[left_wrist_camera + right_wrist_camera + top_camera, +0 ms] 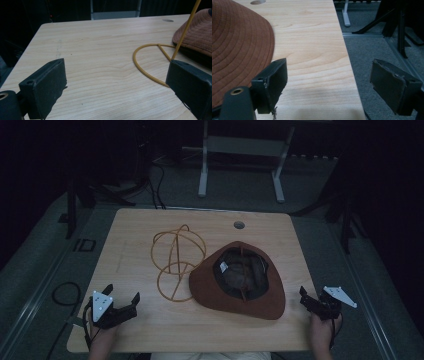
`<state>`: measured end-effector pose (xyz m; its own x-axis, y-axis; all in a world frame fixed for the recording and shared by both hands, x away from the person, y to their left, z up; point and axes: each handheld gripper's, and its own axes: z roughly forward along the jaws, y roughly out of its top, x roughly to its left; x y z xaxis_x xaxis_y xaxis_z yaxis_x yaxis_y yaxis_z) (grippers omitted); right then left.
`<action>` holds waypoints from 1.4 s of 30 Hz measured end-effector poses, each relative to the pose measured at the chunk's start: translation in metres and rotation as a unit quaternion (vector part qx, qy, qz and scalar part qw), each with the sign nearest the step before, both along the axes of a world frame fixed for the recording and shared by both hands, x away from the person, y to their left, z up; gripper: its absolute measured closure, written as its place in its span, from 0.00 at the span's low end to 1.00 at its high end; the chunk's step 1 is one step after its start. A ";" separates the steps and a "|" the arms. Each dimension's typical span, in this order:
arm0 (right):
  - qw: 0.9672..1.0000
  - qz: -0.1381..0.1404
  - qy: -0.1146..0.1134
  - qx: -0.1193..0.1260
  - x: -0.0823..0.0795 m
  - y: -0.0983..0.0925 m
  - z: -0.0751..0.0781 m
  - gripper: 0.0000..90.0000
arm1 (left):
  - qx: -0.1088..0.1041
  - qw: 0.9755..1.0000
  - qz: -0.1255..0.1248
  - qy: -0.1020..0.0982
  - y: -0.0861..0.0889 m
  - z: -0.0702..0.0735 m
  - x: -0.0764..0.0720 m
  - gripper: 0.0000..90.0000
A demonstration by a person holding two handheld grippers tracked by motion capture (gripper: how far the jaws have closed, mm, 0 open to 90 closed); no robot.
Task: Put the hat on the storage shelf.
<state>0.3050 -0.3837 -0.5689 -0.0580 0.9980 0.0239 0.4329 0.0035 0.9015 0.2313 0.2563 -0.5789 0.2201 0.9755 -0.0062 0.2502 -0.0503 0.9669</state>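
Note:
A brown brimmed hat [240, 282] lies upside down on the wooden table [135, 227], right of centre. Left of it stands a yellow wire hat stand [176, 257], its ring base partly under the brim. My left gripper [122, 296] rests open at the table's front left corner with nothing between its jaws; its view shows the wire ring [147, 68] and the hat brim [197, 32] ahead. My right gripper [315, 296] is open at the front right edge, empty, with the hat brim [239, 47] to its left.
A round cable hole [239, 225] sits near the table's far edge. Beyond the table stands a white metal frame [240, 155]. Grey carpet and dark tripod legs [397, 27] lie past the table's right edge.

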 end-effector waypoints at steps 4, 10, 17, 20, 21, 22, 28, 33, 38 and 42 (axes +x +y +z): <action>1.000 0.005 0.000 0.006 0.000 0.000 0.000 0.16 | -0.007 1.000 0.002 -0.001 0.000 0.001 -0.001 0.04; 1.000 0.016 0.006 0.006 0.001 0.001 0.000 0.16 | -0.012 1.000 0.006 -0.002 0.001 0.002 -0.002 0.04; 0.998 0.048 0.033 0.000 0.004 0.006 0.001 0.17 | -0.023 0.999 0.013 -0.022 0.001 0.005 -0.004 0.04; 0.997 0.061 0.043 0.005 0.006 0.010 0.004 0.17 | -0.024 0.999 0.019 -0.010 0.002 0.004 -0.003 0.04; 0.997 0.067 0.038 0.012 0.005 0.013 0.010 0.17 | -0.029 0.999 0.018 -0.010 0.002 0.004 -0.003 0.04; 0.997 0.067 0.038 0.012 0.005 0.013 0.010 0.17 | -0.029 0.999 0.017 -0.010 0.002 0.004 -0.003 0.04; 0.996 0.092 0.017 -0.009 0.010 0.032 0.029 0.17 | 0.000 1.000 0.005 -0.008 -0.003 0.006 -0.004 0.05; 0.992 0.117 0.037 0.006 0.022 0.046 0.039 0.16 | 0.006 1.000 -0.010 -0.008 -0.007 0.006 -0.005 0.05; 0.989 0.142 0.032 0.014 0.039 0.061 0.054 0.15 | -0.013 1.000 -0.012 -0.003 -0.005 0.006 -0.004 0.05; 0.987 0.158 0.033 0.006 0.052 0.073 0.061 0.15 | -0.031 0.999 -0.018 0.012 -0.003 0.006 -0.004 0.05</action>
